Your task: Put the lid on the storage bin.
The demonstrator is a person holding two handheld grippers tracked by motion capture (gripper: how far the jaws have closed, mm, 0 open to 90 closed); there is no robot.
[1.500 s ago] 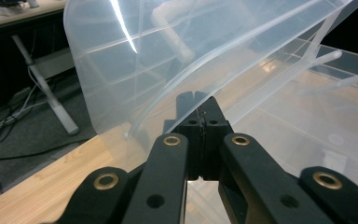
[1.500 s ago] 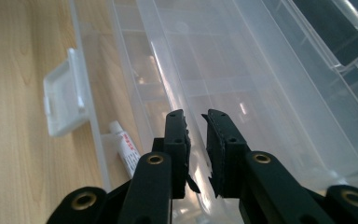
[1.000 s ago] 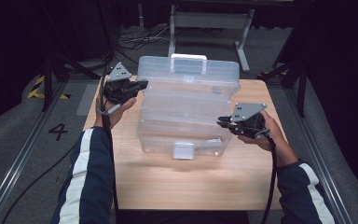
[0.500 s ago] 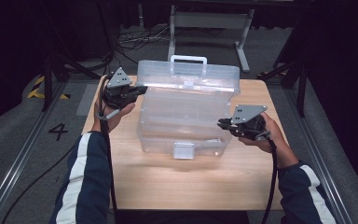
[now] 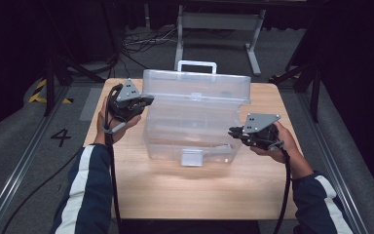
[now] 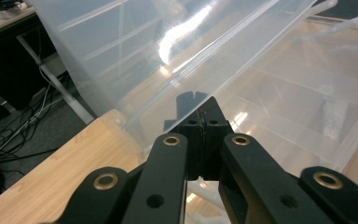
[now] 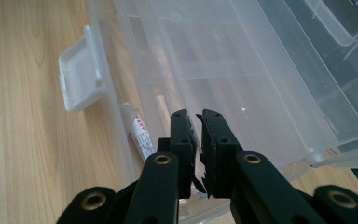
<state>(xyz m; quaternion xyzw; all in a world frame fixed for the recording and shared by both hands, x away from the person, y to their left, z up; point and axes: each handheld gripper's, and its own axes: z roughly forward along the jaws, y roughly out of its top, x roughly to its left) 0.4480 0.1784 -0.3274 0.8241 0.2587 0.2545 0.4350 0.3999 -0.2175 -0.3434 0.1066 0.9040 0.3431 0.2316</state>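
A wooden table [image 5: 165,190] carries 1 clear plastic organizer box [image 5: 195,124], lid raised.

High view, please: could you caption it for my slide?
Two hand-held grippers, left gripper and right gripper, flank an open clear plastic box on a wooden table.

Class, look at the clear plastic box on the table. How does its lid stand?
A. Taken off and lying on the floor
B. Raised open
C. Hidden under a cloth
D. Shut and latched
B: the lid of the clear plastic box stands raised behind its open trays, with the white handle on top.
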